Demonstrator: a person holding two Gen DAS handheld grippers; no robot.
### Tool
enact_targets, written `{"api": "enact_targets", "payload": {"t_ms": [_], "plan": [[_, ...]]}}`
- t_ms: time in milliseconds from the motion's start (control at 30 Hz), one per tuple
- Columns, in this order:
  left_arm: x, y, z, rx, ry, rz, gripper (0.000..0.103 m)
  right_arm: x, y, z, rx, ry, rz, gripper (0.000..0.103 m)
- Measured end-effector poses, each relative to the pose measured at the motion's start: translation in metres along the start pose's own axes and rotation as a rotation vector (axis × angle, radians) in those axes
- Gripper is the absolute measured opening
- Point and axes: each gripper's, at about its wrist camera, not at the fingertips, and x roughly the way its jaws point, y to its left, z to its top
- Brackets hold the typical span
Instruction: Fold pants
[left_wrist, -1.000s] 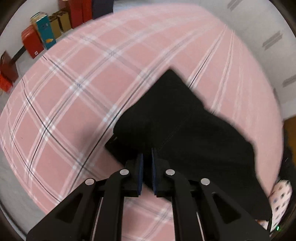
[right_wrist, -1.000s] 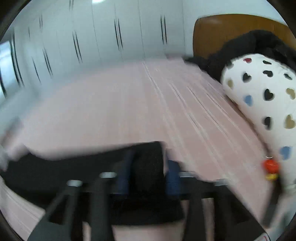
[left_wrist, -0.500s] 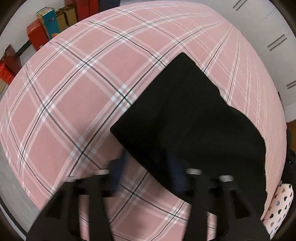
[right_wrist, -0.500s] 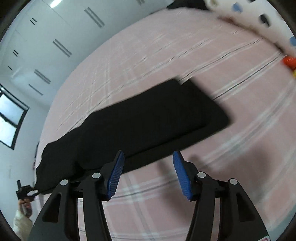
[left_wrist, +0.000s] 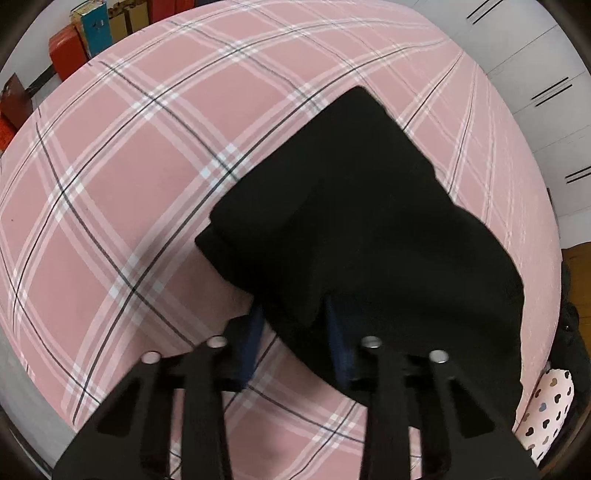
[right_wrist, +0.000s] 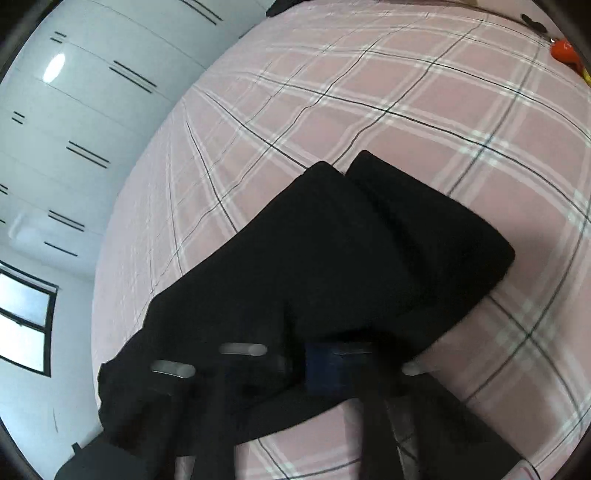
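Black pants (left_wrist: 369, 229) lie folded in a long band on the pink plaid bed (left_wrist: 129, 166). My left gripper (left_wrist: 295, 332) is open, its blue pads on either side of the near edge of the cloth. In the right wrist view the pants (right_wrist: 351, 258) stretch from the lower left to the right. My right gripper (right_wrist: 303, 365) is blurred by motion and sits over the near edge of the cloth; only one blue pad shows clearly.
Coloured boxes (left_wrist: 85, 37) stand beyond the bed's far left edge. A heart-print pillow (left_wrist: 550, 398) lies at the lower right. White wardrobe doors (right_wrist: 85, 110) line the wall. An orange toy (right_wrist: 565, 51) lies at the bed's far right.
Both grippers let go of the pants, drew back, and now have come in again at the near edge. The right wrist view swung from level to looking down.
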Motion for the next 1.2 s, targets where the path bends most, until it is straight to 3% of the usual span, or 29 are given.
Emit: {"api": "enact_targets", "payload": {"t_ms": [67, 167, 200, 300, 333, 400, 467, 533, 567, 633, 667, 700, 800, 933, 967, 1033, 1133, 1200], "plan": [[-0.014, -0.003, 0.005, 0.006, -0.021, -0.036, 0.017, -0.029, 0.019, 0.012, -0.074, -0.077, 0.008, 0.005], [-0.034, -0.006, 0.012, 0.024, -0.039, -0.075, 0.017, -0.068, 0.029, 0.025, -0.171, -0.126, 0.003, 0.004], [-0.038, -0.007, 0.014, 0.042, -0.046, -0.061, 0.014, -0.069, 0.029, 0.025, -0.208, -0.124, -0.033, 0.004], [-0.026, -0.006, 0.011, 0.132, -0.058, 0.116, 0.013, -0.031, -0.001, 0.015, -0.293, 0.018, -0.213, 0.005], [-0.017, -0.002, 0.009, 0.133, -0.043, 0.141, 0.013, -0.018, -0.016, 0.011, -0.274, 0.081, -0.241, 0.009], [-0.008, 0.003, 0.003, 0.107, -0.032, 0.141, 0.014, -0.024, -0.026, 0.004, -0.249, 0.050, -0.203, 0.009], [-0.019, 0.005, -0.005, 0.086, -0.070, 0.131, 0.015, -0.044, -0.017, -0.005, -0.261, -0.014, -0.273, 0.029], [-0.036, -0.002, -0.013, 0.108, -0.120, 0.145, 0.015, -0.066, 0.005, -0.021, -0.348, -0.115, -0.424, 0.050], [-0.045, -0.007, -0.017, 0.132, -0.143, 0.146, 0.018, -0.077, 0.018, -0.028, -0.401, -0.157, -0.433, 0.050], [-0.060, -0.022, -0.029, 0.172, -0.182, 0.137, 0.034, -0.085, 0.044, -0.039, -0.466, -0.190, -0.407, 0.050], [-0.064, -0.032, -0.035, 0.192, -0.201, 0.127, 0.049, -0.086, 0.065, -0.049, -0.509, -0.188, -0.357, 0.050], [-0.068, -0.036, -0.041, 0.206, -0.213, 0.114, 0.054, -0.081, 0.089, -0.060, -0.548, -0.162, -0.285, 0.050], [-0.058, -0.067, -0.057, 0.285, -0.210, 0.081, 0.054, -0.036, 0.170, -0.094, -0.691, 0.009, -0.110, 0.050], [-0.004, -0.068, -0.064, 0.279, -0.113, 0.158, 0.051, 0.027, 0.282, -0.147, -0.853, 0.176, 0.082, 0.050], [0.008, -0.062, -0.066, 0.264, -0.091, 0.172, 0.044, 0.041, 0.307, -0.157, -0.886, 0.192, 0.105, 0.050], [0.015, -0.046, -0.069, 0.230, -0.100, 0.110, 0.044, 0.075, 0.356, -0.177, -0.969, 0.231, 0.119, 0.050], [0.011, -0.036, -0.072, 0.252, -0.111, 0.091, 0.044, 0.116, 0.413, -0.204, -1.064, 0.278, 0.120, 0.050], [0.011, -0.030, -0.074, 0.280, -0.112, 0.075, 0.044, 0.144, 0.438, -0.215, -1.119, 0.275, 0.076, 0.050]]}}
